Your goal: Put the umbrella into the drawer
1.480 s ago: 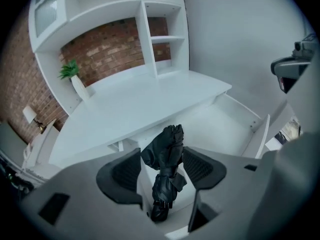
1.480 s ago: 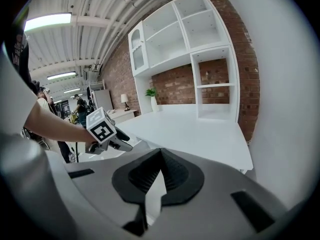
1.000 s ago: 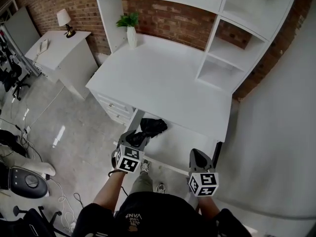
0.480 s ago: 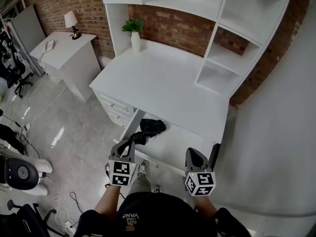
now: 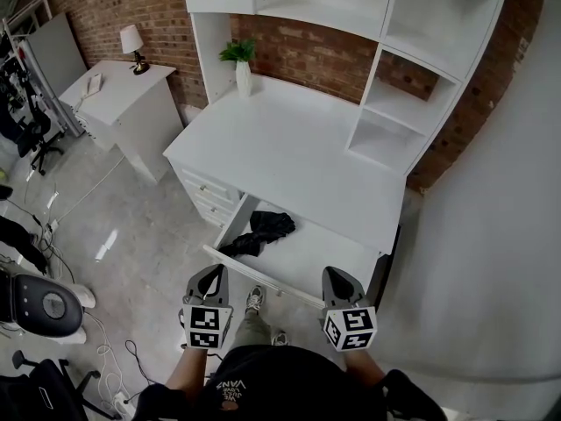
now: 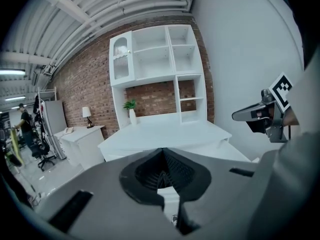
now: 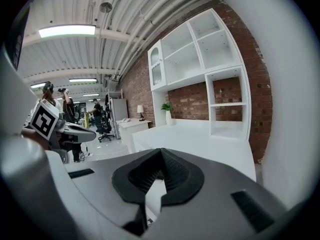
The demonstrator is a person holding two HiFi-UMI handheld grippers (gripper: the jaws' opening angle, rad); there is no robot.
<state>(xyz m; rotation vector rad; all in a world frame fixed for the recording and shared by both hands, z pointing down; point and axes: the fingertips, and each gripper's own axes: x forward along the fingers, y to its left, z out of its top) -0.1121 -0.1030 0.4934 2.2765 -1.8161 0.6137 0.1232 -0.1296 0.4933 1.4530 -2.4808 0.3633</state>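
The white desk (image 5: 298,147) with its shelving fills the space ahead of both my tools. Its wide drawer (image 5: 320,254) stands pulled out toward me, and the drawer's front edge runs across just beyond my two tool tips without touching either.

The umbrella (image 5: 266,230), a crumpled black bundle, lies inside the drawer. It is ahead of my left tool (image 5: 211,274), in the drawer's left end, and well off to the left of my right tool (image 5: 336,276). One dark fold trails toward the near left corner, close to the drawer's side wall.

My left tool's jaws have just been closing and now press together with nothing between them. My right tool's jaws are pressed together as well, also on nothing. Both hang on my side of the drawer front.

So the umbrella looks to be in, and I judge the drawer is still to be pushed home. The main risk is that loose fold. If it rides up over the side wall or stands higher than the rim, it can snag under the desk top and jam the drawer. Pushing from one tool alone could also skew the wide drawer on its runners, and closed tips may slip off the thin front edge.
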